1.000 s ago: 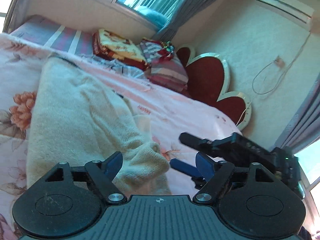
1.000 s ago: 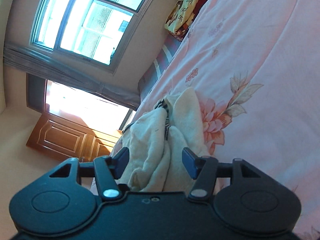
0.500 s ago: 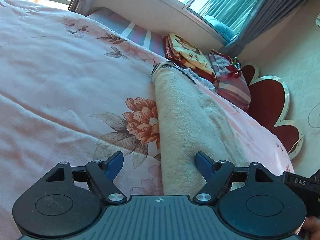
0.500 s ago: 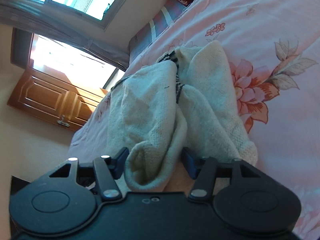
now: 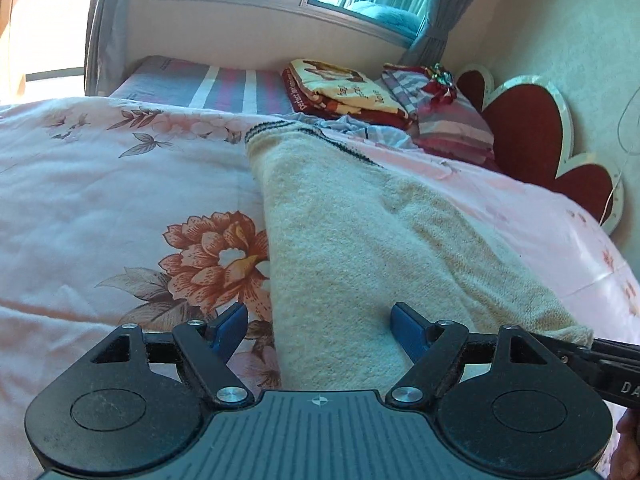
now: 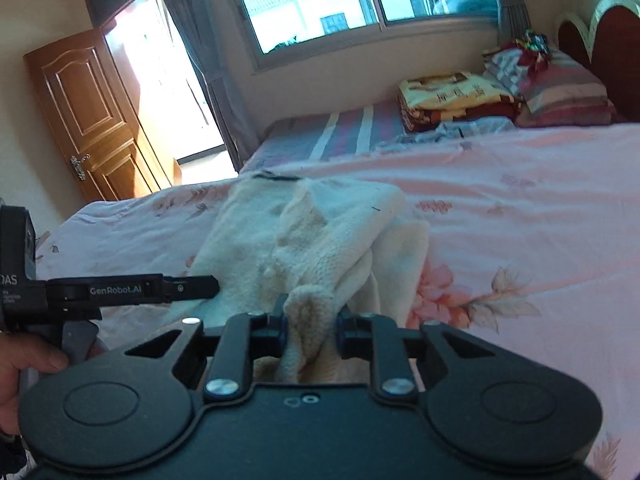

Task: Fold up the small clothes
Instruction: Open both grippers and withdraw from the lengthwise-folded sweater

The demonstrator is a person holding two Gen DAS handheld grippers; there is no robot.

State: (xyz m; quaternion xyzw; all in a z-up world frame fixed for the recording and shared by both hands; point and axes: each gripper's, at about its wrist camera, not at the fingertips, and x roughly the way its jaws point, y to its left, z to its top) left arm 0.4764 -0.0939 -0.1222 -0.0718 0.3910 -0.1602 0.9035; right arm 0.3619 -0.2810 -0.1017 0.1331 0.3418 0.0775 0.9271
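On pink floral bedding [image 5: 100, 200], cream sweater [image 5: 360, 240] lies between spread left tool [image 5: 316, 326]; right tool [image 6: 310, 326] closing on its hem

A cream knitted sweater [image 5: 360, 240] lies on the pink flowered bedspread [image 5: 100, 200], stretched lengthwise away from the near edge of the bed. Its far end carries a dark striped trim, and its knit looks fuzzy and slightly stained. From the left it reads as one long, fairly flat folded strip, with its left edge lying beside a large orange flower print. From the right, the sweater [image 6: 320, 240] is bunched, an upper layer heaped in folds, its near corner gathered and raised.
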